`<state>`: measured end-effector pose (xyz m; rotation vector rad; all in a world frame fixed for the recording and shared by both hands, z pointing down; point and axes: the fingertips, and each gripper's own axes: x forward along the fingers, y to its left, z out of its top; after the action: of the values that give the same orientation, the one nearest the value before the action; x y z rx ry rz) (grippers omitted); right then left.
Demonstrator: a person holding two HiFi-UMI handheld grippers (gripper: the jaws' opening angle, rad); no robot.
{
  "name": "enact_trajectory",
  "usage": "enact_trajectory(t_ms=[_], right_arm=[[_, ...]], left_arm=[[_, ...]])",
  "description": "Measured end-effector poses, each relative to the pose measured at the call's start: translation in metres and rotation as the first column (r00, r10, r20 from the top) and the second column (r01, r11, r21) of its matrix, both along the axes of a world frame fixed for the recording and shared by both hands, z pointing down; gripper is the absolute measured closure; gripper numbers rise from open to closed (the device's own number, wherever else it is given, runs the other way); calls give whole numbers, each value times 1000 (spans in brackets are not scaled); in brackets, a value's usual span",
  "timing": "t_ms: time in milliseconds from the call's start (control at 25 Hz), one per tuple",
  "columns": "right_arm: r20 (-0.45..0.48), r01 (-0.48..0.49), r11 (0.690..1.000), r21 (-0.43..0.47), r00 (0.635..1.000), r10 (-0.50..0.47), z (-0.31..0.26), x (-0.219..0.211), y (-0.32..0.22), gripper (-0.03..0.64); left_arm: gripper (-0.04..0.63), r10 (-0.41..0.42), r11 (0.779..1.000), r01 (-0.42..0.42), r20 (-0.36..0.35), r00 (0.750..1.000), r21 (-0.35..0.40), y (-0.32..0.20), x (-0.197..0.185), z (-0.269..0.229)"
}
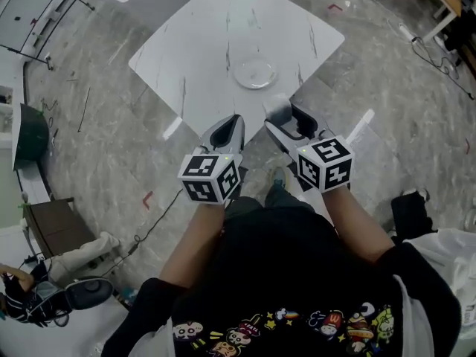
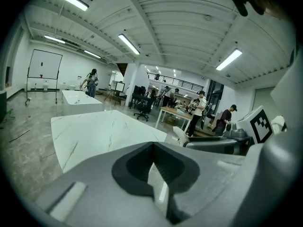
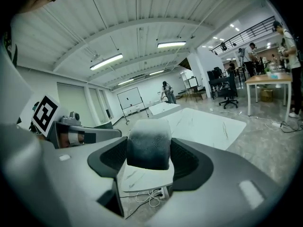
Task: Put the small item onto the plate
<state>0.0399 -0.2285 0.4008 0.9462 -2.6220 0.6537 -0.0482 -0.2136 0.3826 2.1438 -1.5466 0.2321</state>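
The right claw (image 1: 285,120) clamps the small grey foam block (image 3: 148,143) above the near edge of the white marble table (image 1: 193,58). I think it is best to carry it forward over the clear glass plate (image 1: 255,73) and go low before letting go. The left claw (image 1: 227,131) is narrow and empty.

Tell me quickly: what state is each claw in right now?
Left claw: closed, empty.
Right claw: closed on the small item.

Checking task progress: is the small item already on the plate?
No: the small item is clamped in the right gripper, and the plate lies bare.
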Motion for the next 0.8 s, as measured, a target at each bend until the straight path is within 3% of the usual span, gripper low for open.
enact_trajectory(t_ms=[400, 800], right_arm=[[-52, 8, 998, -56, 999, -11, 38, -18, -45, 302], [-147, -30, 996, -88, 989, 17, 79, -49, -107, 302]], left_arm=[[595, -25, 999, 24, -17, 1000, -45, -42, -21, 35], [595, 1, 994, -7, -58, 998, -106, -96, -53, 71]])
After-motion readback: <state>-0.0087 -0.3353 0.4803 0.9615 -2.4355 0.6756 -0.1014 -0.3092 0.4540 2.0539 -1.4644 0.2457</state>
